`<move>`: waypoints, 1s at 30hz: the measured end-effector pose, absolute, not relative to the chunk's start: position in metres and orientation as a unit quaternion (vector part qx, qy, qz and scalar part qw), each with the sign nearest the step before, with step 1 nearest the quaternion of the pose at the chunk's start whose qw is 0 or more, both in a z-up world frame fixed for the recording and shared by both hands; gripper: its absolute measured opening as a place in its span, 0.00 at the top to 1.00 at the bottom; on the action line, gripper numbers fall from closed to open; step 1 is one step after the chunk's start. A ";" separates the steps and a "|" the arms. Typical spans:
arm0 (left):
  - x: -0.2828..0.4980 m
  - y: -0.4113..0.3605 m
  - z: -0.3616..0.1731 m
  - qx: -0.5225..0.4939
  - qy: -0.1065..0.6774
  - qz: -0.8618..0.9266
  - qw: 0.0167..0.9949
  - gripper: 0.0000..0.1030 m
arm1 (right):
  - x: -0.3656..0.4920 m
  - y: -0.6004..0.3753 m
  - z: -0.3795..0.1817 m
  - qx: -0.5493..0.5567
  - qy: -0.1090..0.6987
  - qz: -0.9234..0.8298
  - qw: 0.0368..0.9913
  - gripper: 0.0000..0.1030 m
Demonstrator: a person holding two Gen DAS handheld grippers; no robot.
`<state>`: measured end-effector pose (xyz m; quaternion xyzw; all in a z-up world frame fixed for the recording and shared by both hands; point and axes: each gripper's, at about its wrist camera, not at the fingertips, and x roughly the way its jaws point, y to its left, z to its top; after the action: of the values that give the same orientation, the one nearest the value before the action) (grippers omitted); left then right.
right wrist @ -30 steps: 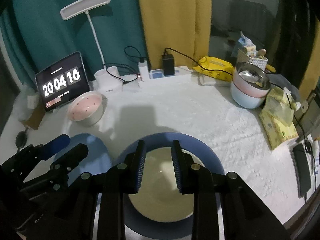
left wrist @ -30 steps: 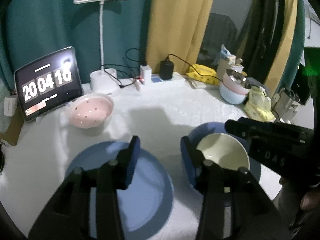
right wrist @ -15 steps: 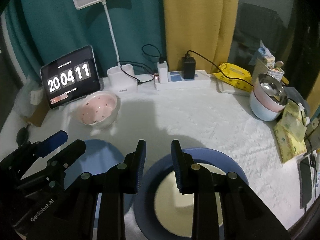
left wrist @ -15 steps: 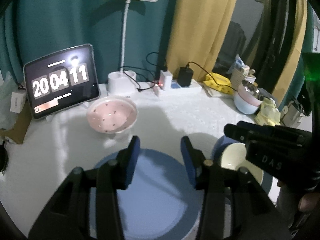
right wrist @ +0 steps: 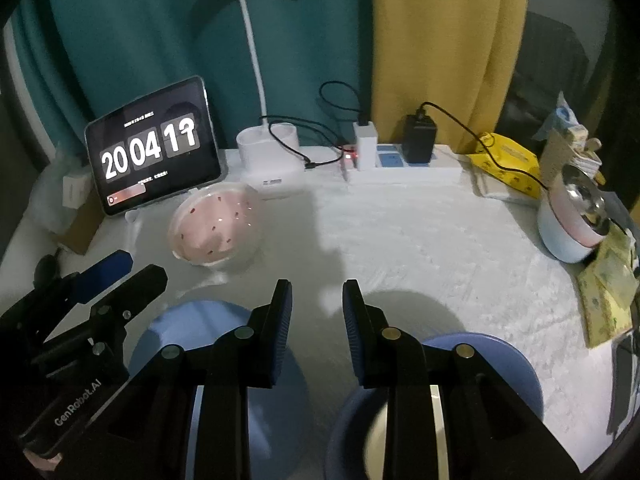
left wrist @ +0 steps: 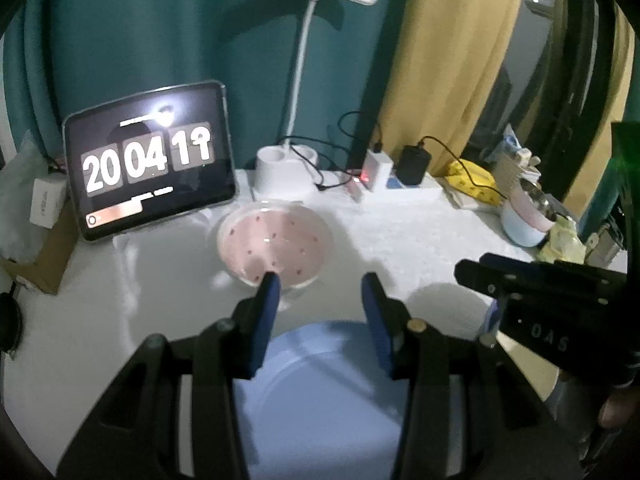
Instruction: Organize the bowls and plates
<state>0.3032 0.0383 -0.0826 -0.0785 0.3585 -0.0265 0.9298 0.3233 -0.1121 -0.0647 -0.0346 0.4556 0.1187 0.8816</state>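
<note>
My left gripper (left wrist: 320,294) is open with nothing between its fingers. It hovers over the far rim of a light blue plate (left wrist: 320,400). A pink dotted bowl (left wrist: 276,244) stands just beyond it. My right gripper (right wrist: 317,300) is also open and empty, above bare cloth between the light blue plate (right wrist: 180,328) and a darker blue plate (right wrist: 500,360). A cream bowl (right wrist: 438,416) sits on the darker plate, mostly hidden by my fingers. In the right wrist view the pink bowl (right wrist: 216,228) is ahead to the left and the left gripper (right wrist: 108,276) is at the left edge.
A tablet showing a clock (right wrist: 152,148), a white desk lamp base (right wrist: 270,156) and a power strip with chargers (right wrist: 400,164) line the back. Stacked bowls with a metal one on top (right wrist: 572,220) and yellow packets (right wrist: 612,284) crowd the right edge. A white cloth covers the table (right wrist: 420,240).
Both grippers have moved left and toward the back of the table. The plates slid down in both views and the pink bowl now lies straight ahead of the left gripper. Jaw openings are unchanged.
</note>
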 end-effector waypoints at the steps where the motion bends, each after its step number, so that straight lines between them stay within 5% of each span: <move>1: 0.305 0.041 -0.083 -0.078 0.358 -0.023 0.930 0.57 | 0.326 -0.109 -0.066 -0.036 0.456 0.120 0.881 0.73; 30: 0.379 0.118 -0.141 -0.107 0.390 -0.014 0.915 0.57 | 0.412 -0.023 -0.120 -0.052 0.499 0.126 0.856 0.73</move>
<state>0.3790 0.1184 -0.1415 -0.1073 0.3897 -0.0145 0.9145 0.4121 -0.0234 -0.1201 -0.0515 0.4985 0.1262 0.8561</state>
